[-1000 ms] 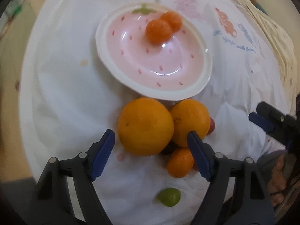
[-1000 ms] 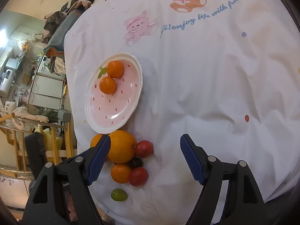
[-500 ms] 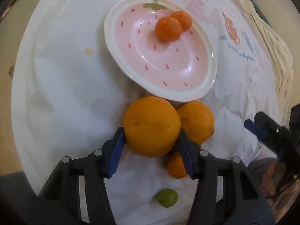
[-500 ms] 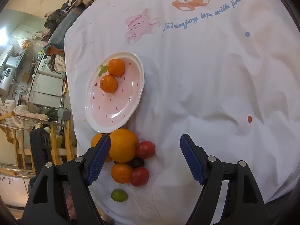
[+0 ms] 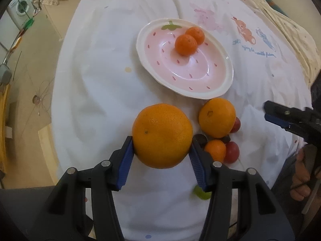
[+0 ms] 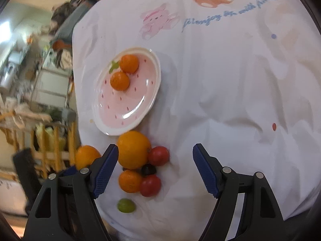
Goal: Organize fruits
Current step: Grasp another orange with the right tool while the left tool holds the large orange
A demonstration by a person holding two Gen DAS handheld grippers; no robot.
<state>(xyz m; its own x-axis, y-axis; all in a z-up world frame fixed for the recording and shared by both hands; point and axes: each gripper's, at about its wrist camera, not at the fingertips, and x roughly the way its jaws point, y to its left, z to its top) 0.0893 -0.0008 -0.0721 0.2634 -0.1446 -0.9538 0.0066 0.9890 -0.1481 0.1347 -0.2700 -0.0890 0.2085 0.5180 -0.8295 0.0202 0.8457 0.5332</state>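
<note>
The left gripper (image 5: 161,154) has just closed on the big orange (image 5: 162,135), low centre of its view, blue ribbed pads pressing its dimpled skin. This looks like the carry step: next it should go up-frame to the plate (image 5: 224,89), a glossy pink oval dish already holding 2 mandarins (image 5: 185,44). The right gripper (image 6: 154,169) hangs open and empty over the wrinkled white cloth (image 6: 230,84).
</note>
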